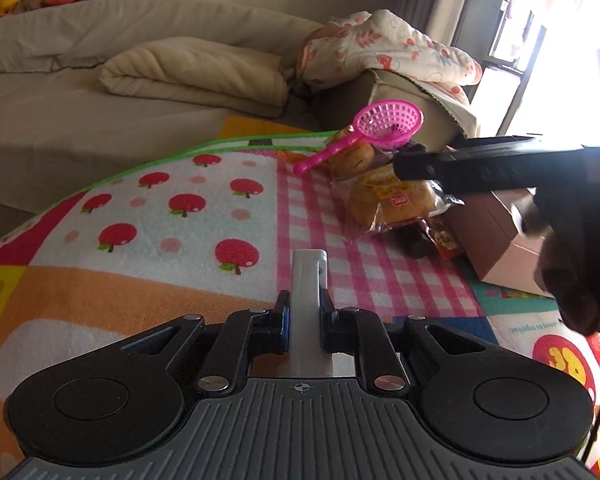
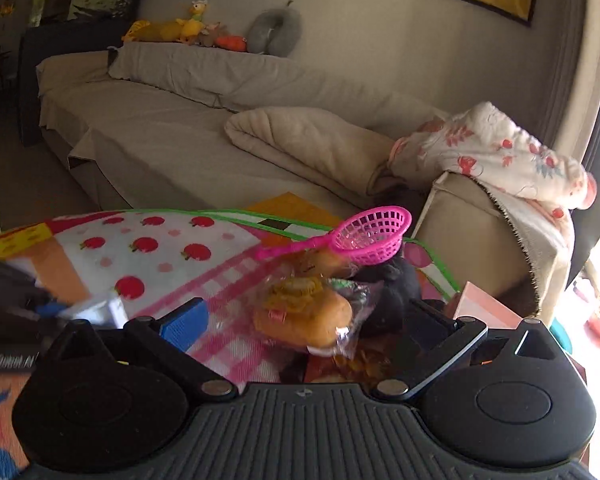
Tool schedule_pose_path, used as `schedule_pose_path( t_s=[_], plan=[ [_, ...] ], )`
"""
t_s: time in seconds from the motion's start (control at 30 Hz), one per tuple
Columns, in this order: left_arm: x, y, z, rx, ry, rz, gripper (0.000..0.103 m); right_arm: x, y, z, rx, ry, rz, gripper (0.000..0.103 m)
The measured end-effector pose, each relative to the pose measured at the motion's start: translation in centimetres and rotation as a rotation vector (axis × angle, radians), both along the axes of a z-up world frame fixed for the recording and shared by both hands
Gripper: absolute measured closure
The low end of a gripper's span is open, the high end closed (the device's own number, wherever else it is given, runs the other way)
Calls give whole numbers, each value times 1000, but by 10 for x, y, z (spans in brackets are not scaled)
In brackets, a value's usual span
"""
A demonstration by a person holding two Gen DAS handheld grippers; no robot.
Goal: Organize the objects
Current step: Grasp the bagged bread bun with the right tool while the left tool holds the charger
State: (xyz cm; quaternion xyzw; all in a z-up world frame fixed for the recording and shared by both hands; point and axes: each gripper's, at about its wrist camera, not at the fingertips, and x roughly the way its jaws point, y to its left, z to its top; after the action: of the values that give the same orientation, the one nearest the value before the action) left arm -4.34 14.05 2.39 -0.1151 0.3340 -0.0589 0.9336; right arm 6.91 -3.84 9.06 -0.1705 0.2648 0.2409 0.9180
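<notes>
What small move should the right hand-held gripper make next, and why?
Probably ease forward and close on the wrapped bun. The right hand-held gripper is open with the bun lying between its fingers, while the left hand-held gripper already holds a silver bar.

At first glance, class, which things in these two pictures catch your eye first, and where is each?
A bright pink toy strainer rests atop a pile of wrapped buns on the strawberry-print play mat. The left gripper is shut on a grey metal bar; the right gripper is open at the pile.
</notes>
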Motion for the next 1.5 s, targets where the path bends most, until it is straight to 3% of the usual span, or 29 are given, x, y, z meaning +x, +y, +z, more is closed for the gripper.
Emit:
schedule_pose_path(
  t_s=[0.03, 0.07, 0.1, 0.2, 0.27, 0.37, 0.5, 0.63, 0.7, 0.73, 0.83, 0.87, 0.9, 1.0, 1.1, 1.17, 1.2, 1.27, 1.33, 1.37, 1.4, 1.43, 1.47, 1.5],
  plan=[
    [0, 3, -2, -5, 4, 8, 87, 18, 7, -1, 4, 15, -41, 0],
    [0, 6, -3, -15, 5, 10, 87, 30, 12, -3, -2, 23, -72, 8],
    [1, 9, -4, -29, 5, 7, 87, 38, 15, -6, -15, 36, -88, 21],
    [3, 15, -5, -50, 7, -7, 86, 41, 14, -18, -9, 143, -78, 45],
    [5, 16, -5, -51, 4, -19, 86, 25, 9, -23, 8, 220, -34, 45],
    [5, 18, -6, -61, 2, -27, 86, -13, 8, -24, 8, 308, 131, 45],
    [3, 20, -9, -68, 5, -22, 84, -56, 15, -18, -86, 144, 258, 34],
    [1, 21, -10, -64, 13, -16, 83, -32, 27, -15, -61, 67, 243, 27],
    [0, 21, -9, -64, 22, -12, 83, -16, 37, -24, -67, 12, 264, 15],
    [-1, 21, -9, -62, 28, -10, 83, -5, 43, -31, -82, 13, 258, 12],
    [-3, 21, -6, -54, 48, -4, 83, 24, 54, -49, -83, 143, 217, 12],
    [-4, 20, -5, -47, 52, -3, 83, 25, 51, -49, -40, 197, 213, 18],
    [-6, 20, -4, -40, 53, -2, 83, 22, 47, -47, -10, 236, 225, 37],
    [-10, 16, -4, -30, 63, -4, 85, -7, 23, -35, 47, 287, 241, 51],
    [-15, 8, -2, -30, 73, -29, 86, -41, -10, -25, 73, 320, 215, 57],
    [-21, -2, 0, -19, 77, -58, 87, -66, -37, -19, 84, 335, 196, 82],
    [-24, -9, 1, -17, 79, -77, 87, -77, -51, -17, 98, 345, 185, 89],
    [-30, -20, 3, -18, 83, -113, 88, -99, -79, -12, 121, 342, 171, 92],
    [-34, -30, 5, -14, 86, -136, 88, -119, -97, -11, 87, 278, 156, 92],
    [-36, -35, 5, -10, 86, -140, 88, -129, -102, -11, 55, 226, 144, 85],
    [-36, -38, 6, -6, 85, -138, 88, -136, -104, -11, 33, 191, 139, 63],
    [-37, -41, 8, -2, 84, -133, 88, -140, -105, -12, 15, 145, 145, 48],
    [-37, -42, 9, 2, 84, -129, 88, -142, -103, -13, 15, 120, 156, 25],
    [-37, -44, 11, 7, 83, -121, 88, -141, -100, -14, 25, 120, 162, 18]
  ],
)
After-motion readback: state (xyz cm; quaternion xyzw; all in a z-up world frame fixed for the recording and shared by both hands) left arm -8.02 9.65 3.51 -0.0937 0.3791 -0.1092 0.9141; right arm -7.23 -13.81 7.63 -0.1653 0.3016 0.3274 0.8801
